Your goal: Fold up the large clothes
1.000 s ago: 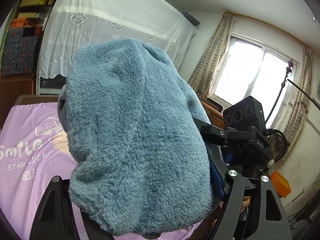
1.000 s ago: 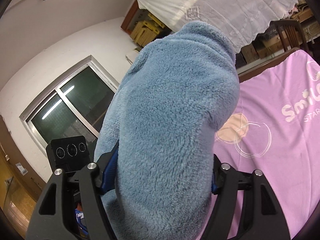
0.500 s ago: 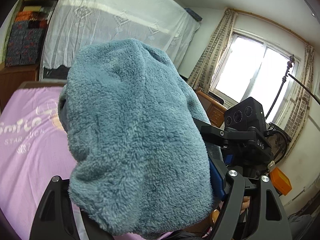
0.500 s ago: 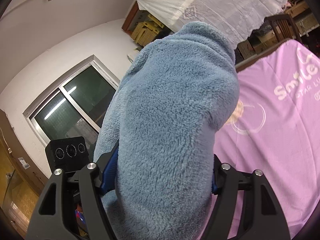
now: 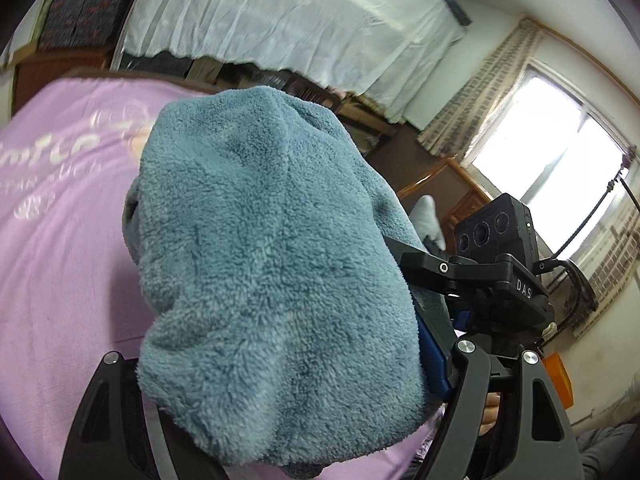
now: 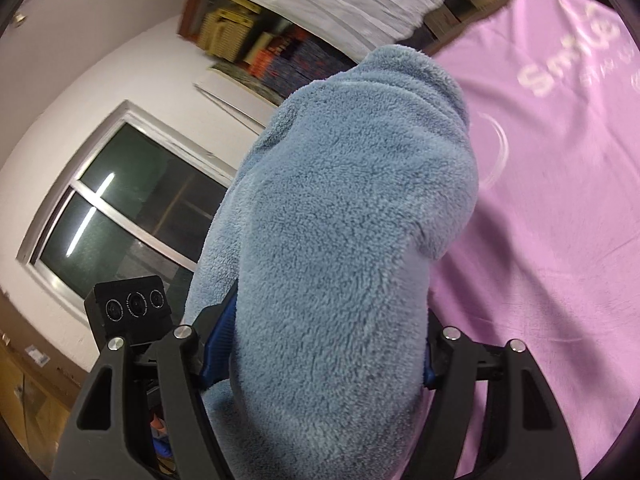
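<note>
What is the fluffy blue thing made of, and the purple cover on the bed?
The blue garment looks like thick fleece: a fuzzy, matte pile of short curly tufts. The purple bedcover looks like thin, smooth woven cloth, probably cotton or polyester: flat, with soft creases and pale printed letters.

Left gripper (image 5: 280,360): dropped, pitched toward the purple bedspread (image 5: 60,280).
Right gripper (image 6: 320,360): lower too; bedspread fills more view.

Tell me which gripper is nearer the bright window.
Right. The right gripper, shut on the fleece, sits between the left gripper and the window; the left grips the fleece farther away.
</note>
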`<state>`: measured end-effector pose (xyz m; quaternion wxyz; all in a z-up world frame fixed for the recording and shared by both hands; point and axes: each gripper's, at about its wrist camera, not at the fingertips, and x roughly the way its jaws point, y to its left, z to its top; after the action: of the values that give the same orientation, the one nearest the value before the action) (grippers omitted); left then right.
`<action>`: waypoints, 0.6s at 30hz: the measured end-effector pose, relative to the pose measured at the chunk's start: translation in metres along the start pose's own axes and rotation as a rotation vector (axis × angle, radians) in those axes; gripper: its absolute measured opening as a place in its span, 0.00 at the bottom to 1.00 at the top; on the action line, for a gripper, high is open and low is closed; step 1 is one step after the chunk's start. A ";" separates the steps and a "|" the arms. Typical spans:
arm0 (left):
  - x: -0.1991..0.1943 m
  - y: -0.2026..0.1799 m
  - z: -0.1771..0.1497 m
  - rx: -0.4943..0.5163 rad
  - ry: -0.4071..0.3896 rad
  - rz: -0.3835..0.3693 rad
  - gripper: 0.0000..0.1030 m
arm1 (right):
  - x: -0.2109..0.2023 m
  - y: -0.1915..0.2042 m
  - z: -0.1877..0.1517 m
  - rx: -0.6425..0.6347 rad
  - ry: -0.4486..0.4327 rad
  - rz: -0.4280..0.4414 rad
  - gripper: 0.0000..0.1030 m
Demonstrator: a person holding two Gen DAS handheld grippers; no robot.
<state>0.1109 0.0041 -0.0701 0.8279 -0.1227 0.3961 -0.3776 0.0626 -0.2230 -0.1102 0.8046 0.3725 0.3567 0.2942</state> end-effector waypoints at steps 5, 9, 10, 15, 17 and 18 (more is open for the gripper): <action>0.036 0.033 -0.009 -0.048 0.088 0.059 0.78 | 0.028 -0.034 0.000 0.056 0.060 -0.065 0.67; 0.049 0.040 -0.016 -0.053 0.101 0.097 0.84 | 0.036 -0.048 -0.003 0.052 0.072 -0.078 0.65; 0.049 0.039 -0.016 -0.048 0.100 0.104 0.84 | 0.036 -0.049 -0.003 0.048 0.070 -0.077 0.65; 0.046 0.034 -0.018 -0.045 0.096 0.130 0.87 | 0.037 -0.049 -0.005 0.034 0.072 -0.089 0.66; 0.045 0.026 -0.016 -0.038 0.090 0.144 0.87 | 0.039 -0.043 -0.005 0.024 0.067 -0.112 0.69; 0.042 0.023 -0.017 -0.033 0.084 0.155 0.87 | 0.039 -0.038 -0.004 0.022 0.065 -0.122 0.72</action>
<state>0.1274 -0.0089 -0.1171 0.8352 -0.0893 0.4449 -0.3107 0.0896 -0.2136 -0.1568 0.8049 0.3493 0.4079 0.2524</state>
